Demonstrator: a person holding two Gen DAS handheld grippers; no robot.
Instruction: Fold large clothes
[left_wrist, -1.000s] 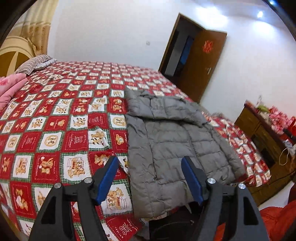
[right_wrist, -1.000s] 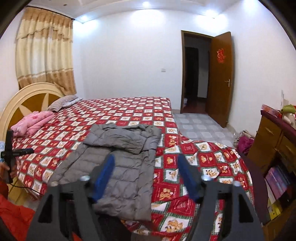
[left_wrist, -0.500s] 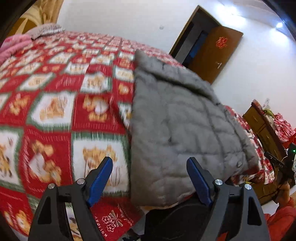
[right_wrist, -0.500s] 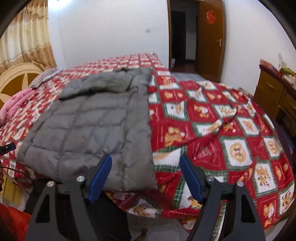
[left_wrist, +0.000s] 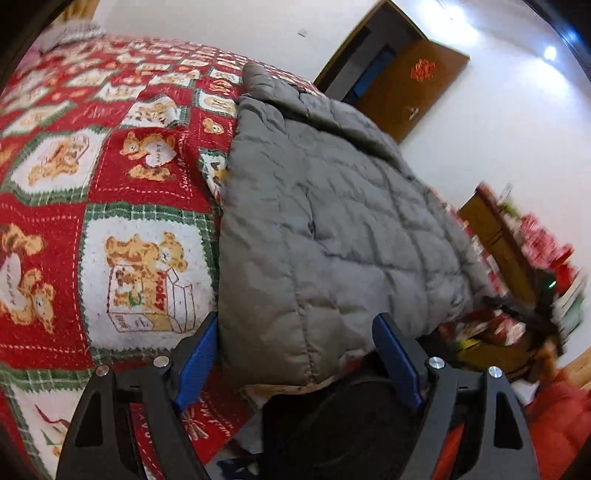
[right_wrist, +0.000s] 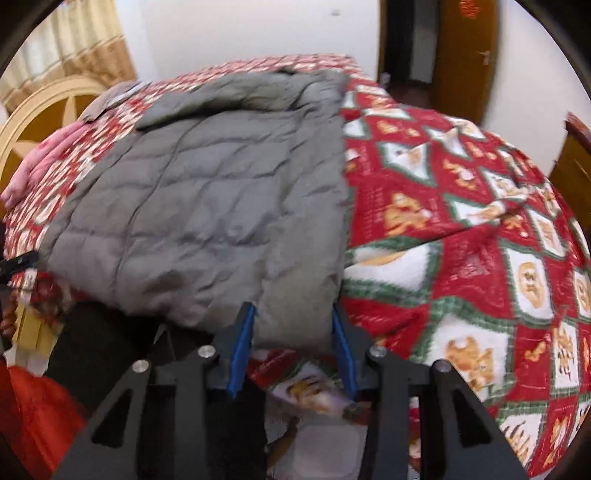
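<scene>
Claws first: my left claw (left_wrist: 295, 354) is wide open, blue pads (left_wrist: 195, 363) spread on either side of the near hem corner of the grey jacket (left_wrist: 332, 229). The left pad sits right at the jacket's left edge, where it meets the bedspread (left_wrist: 110, 184); the right pad is off the fabric, below the hem. Nothing is pinched there.

My right claw (right_wrist: 291, 347) is narrowed about halfway, with the jacket's (right_wrist: 207, 206) other hem corner lying between the blue pads (right_wrist: 240, 350). Both pads sit tight against the fabric edges, but the frame is blurred; it looks clamped on the corner.

Jacket: grey quilted puffer, lying flat on the bed, hem toward me and hanging slightly over the bed's near edge, collar end at the far side. The top part looks folded or bunched over the body. Surface is puffy, with light creases and stitched squares.

Bedspread (right_wrist: 461, 221) is red, white and green with teddy-bear patches. Brown door (left_wrist: 410, 81) stands open behind the bed. Pink bedding (right_wrist: 48, 158) sits by the headboard (right_wrist: 44, 107). Wooden dresser (left_wrist: 491, 229) at the right is blurred.
</scene>
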